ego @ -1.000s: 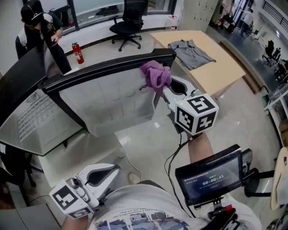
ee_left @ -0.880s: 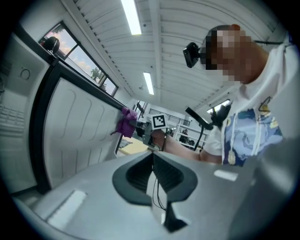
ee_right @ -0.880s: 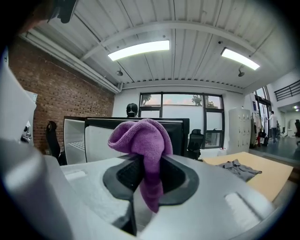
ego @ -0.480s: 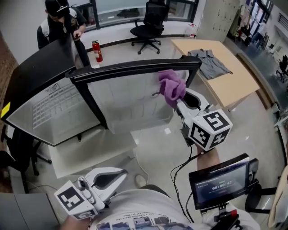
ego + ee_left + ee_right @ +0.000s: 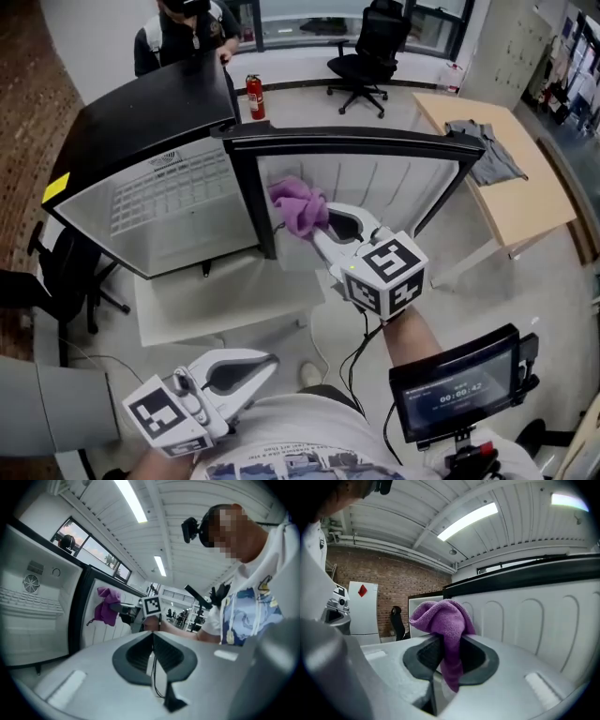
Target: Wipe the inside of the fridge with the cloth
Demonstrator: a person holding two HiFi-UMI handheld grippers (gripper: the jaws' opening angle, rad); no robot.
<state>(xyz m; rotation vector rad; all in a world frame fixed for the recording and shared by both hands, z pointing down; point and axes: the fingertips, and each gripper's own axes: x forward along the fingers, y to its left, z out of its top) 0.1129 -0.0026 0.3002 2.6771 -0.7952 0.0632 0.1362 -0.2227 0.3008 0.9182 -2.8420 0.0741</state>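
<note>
Moved: your right gripper (image 5: 317, 228) is carrying the crumpled purple fabric cloth (image 5: 298, 208), pinched tight, leftward | white ribbed fridge wall (image 5: 394, 183) is lying just ahead-right | left gripper (image 5: 267, 361) is idling closed, empty.

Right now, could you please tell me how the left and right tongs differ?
The right tongs clamp the purple cloth; the left tongs are shut on nothing. The right tongs reach up by the open fridge door; the left tongs sit low near the person's body. Both are shut.
</note>
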